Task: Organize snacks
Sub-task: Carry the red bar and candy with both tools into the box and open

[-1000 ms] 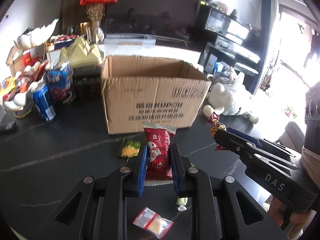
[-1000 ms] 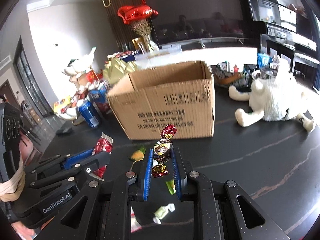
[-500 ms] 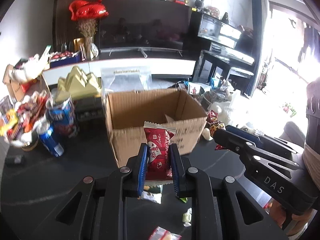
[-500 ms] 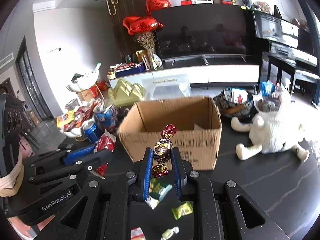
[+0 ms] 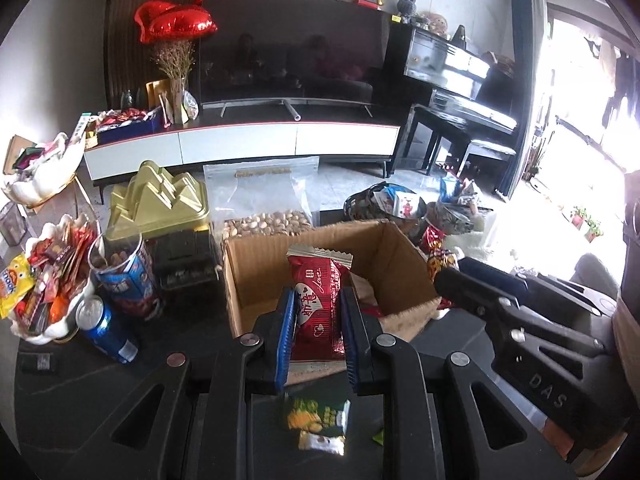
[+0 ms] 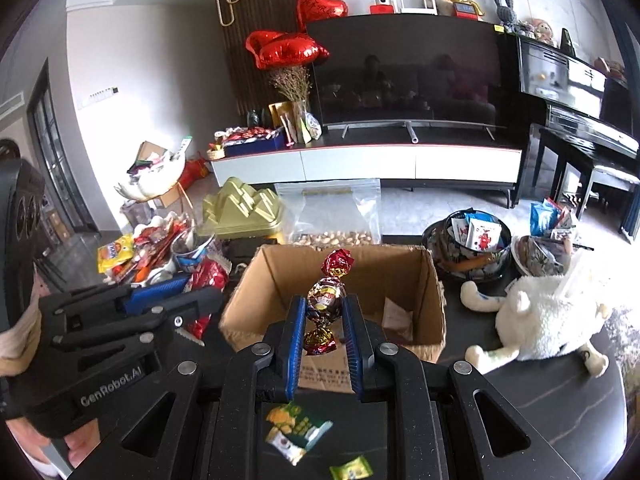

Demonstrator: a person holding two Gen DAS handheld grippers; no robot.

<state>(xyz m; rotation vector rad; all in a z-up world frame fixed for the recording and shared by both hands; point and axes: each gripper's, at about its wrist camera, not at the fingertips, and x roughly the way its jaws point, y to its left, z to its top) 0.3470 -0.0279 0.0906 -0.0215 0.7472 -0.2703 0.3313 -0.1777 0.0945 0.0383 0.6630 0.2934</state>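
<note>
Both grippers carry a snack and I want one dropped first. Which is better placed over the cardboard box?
Right, marginally: the right gripper holds its wrapped candy centred over the cardboard box. The left gripper with its red packet sits nearer the front wall.

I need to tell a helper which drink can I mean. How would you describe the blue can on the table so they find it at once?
Start at the open cardboard box on the dark table. Look left, past the blue snack tub, to the white dish piled with sweets. The blue can leans beside that dish, the only metal drink can there, silver top showing.
</note>
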